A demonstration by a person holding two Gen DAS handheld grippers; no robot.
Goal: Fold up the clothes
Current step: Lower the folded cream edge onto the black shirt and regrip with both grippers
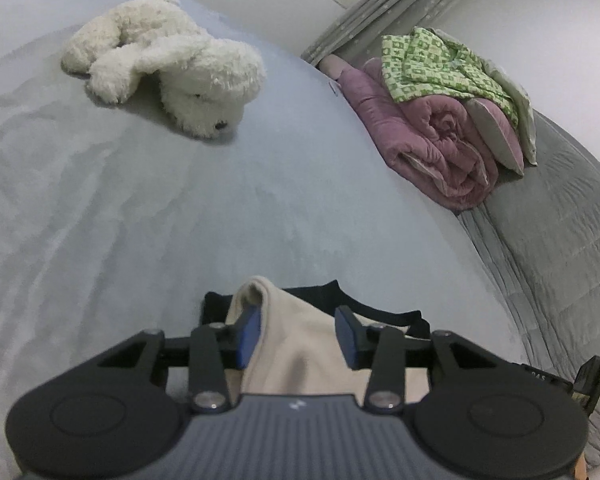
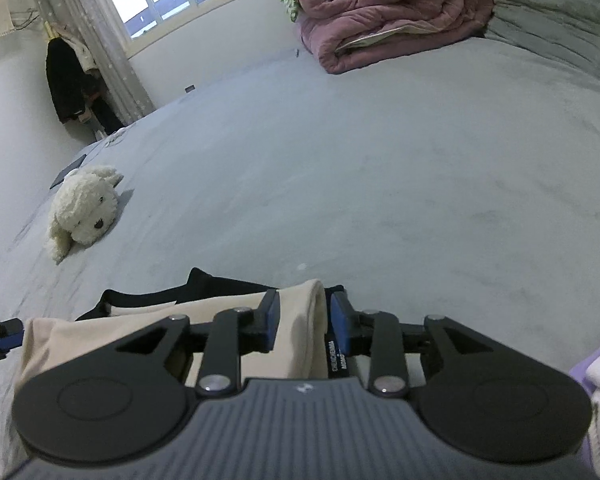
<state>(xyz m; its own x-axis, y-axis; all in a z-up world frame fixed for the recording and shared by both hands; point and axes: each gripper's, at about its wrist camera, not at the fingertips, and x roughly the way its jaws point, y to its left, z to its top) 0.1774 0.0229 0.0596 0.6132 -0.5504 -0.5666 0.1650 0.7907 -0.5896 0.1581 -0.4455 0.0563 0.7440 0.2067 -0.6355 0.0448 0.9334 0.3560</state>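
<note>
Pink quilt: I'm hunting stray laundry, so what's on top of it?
A green patterned garment lies on the quilt, beside a pale pillow; anything beneath them is covered.

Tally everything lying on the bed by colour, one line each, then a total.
White: 1, the fluffy plush dog toy
Pink: 1, the rolled quilted comforter
Green: 1, the green-and-white patterned garment on top of the comforter
Cream with black trim: 1, the soft cloth garment between both grippers' open jaws
Total: 4

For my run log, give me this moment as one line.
left claw: open over cream garment | right claw: open over it | bed: plush dog
</note>
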